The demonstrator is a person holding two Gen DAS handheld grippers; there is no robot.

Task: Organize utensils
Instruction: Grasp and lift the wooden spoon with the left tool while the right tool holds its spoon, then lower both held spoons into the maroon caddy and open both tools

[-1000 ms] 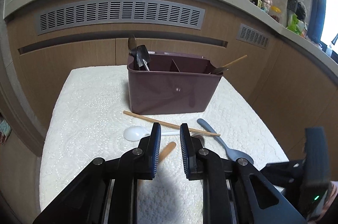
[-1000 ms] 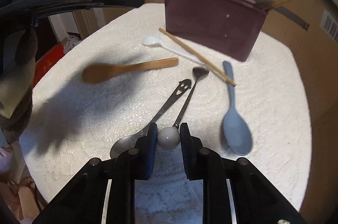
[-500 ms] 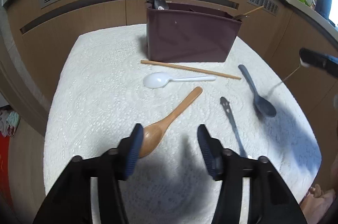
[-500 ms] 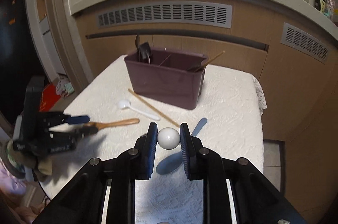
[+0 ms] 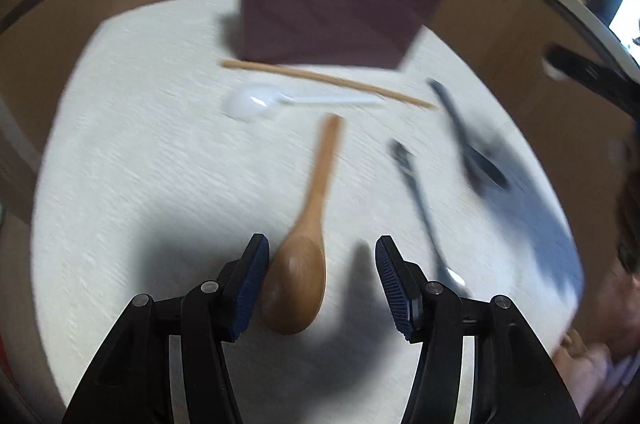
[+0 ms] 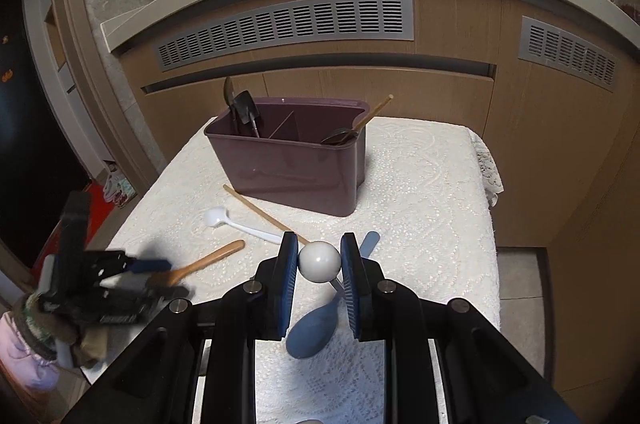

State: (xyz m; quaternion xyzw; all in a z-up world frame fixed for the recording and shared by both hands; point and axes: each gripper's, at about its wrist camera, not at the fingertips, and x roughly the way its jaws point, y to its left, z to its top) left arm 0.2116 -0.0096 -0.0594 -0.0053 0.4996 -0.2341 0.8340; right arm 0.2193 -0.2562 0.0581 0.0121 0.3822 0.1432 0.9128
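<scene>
Left hand-held gripper spread wide, wooden spoon bowl between fingers, touching left pad.

We see the left wrist view smeared by motion blur, so the maroon organizer and what stands in it are unclear. Beside it, the metal spoon runs behind a finger, bowl mostly hidden. In the right wrist view, the white ball hides its utensil's stem, and the left gripper near the organizer is blurred.
</scene>
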